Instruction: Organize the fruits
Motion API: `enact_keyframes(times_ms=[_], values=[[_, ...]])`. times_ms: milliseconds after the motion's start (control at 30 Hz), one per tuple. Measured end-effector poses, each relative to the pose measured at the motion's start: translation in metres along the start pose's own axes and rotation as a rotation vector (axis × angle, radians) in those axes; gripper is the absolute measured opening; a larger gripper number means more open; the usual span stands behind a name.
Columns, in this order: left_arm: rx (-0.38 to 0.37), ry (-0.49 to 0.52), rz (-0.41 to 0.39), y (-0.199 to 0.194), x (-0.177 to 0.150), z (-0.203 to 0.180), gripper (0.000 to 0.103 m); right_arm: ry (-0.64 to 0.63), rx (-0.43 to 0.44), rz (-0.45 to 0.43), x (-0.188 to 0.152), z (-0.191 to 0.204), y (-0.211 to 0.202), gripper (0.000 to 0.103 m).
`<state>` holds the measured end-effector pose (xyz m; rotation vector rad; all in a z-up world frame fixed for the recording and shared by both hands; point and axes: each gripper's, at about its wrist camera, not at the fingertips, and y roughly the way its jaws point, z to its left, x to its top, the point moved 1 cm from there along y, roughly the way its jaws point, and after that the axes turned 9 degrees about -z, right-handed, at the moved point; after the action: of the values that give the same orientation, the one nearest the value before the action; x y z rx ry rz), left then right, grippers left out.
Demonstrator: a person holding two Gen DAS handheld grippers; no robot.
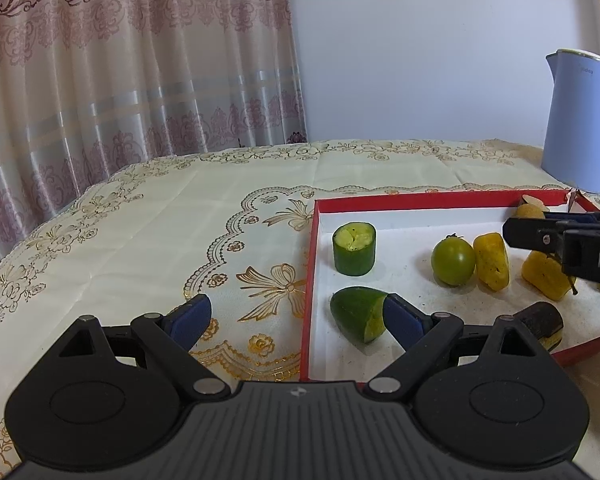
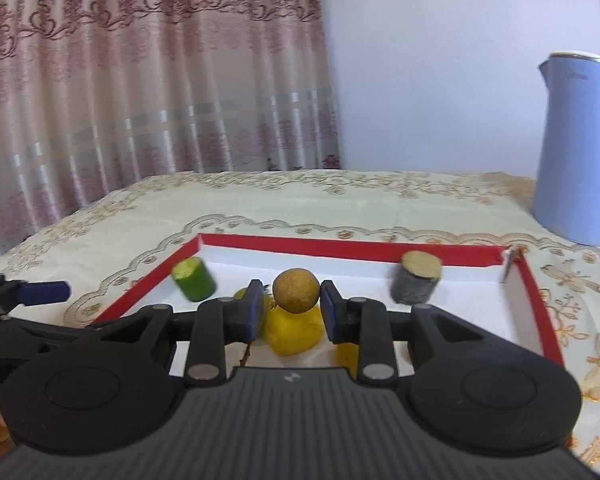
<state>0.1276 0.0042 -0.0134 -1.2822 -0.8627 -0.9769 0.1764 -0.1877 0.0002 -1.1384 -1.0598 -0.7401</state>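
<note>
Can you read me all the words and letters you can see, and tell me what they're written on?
"DA": white letters on the black right gripper, cut off by the picture's edge.
Faint grey brand word on the blue kettle: too blurred to read for sure.
Small emblem on the left gripper: a mark, not letters.
Nothing else has writing.

From my seat I see a cream tablecloth (image 1: 160, 220) with gold bows and scalloped borders covering the tabletop. A pale blue kettle (image 1: 580, 120) stands upright at the far right, just behind the tray's corner. Behind the tabletop hangs a beige curtain (image 1: 120, 60) with maroon floral patterns and shiny horizontal bands, next to a plain white wall (image 1: 420, 40).
</note>
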Motion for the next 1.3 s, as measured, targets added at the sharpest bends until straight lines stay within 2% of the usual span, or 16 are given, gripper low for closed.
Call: enact_keyframes(times_ms=[233, 300, 367, 867, 967, 1033, 1167, 1233, 1300], values=[[0.0, 0.003, -0.001, 0.0, 0.0, 0.0, 0.093, 0.021, -0.036, -0.005, 0.0, -0.004, 0.001, 0.031], [-0.001, 0.003, 0.0, 0.0, 0.0, 0.0, 0.093, 0.02, -0.039, -0.008, 0.0, -0.004, 0.0, 0.04], [-0.001, 0.003, 0.0, 0.0, 0.0, 0.0, 0.093, 0.014, -0.039, -0.012, 0.0, -0.003, 0.0, 0.042], [0.003, 0.0, 0.007, 0.002, 0.0, 0.0, 0.093, 0.023, -0.048, -0.013, -0.001, -0.006, -0.004, 0.042], [0.006, -0.009, 0.005, 0.001, 0.0, 0.002, 0.093, 0.024, -0.07, -0.015, 0.001, -0.008, -0.01, 0.053], [0.009, -0.018, 0.001, 0.0, 0.001, 0.003, 0.093, 0.011, -0.092, -0.017, 0.005, -0.007, -0.018, 0.058], [0.01, -0.014, -0.005, 0.0, 0.002, 0.002, 0.093, -0.018, -0.11, -0.033, 0.009, -0.001, -0.046, 0.077], [0.022, -0.006, -0.014, -0.003, 0.003, 0.0, 0.093, -0.039, -0.119, -0.038, 0.006, 0.003, -0.062, 0.081], [0.027, 0.003, -0.021, -0.006, 0.004, -0.002, 0.093, -0.052, -0.131, -0.045, 0.0, 0.006, -0.08, 0.092]])
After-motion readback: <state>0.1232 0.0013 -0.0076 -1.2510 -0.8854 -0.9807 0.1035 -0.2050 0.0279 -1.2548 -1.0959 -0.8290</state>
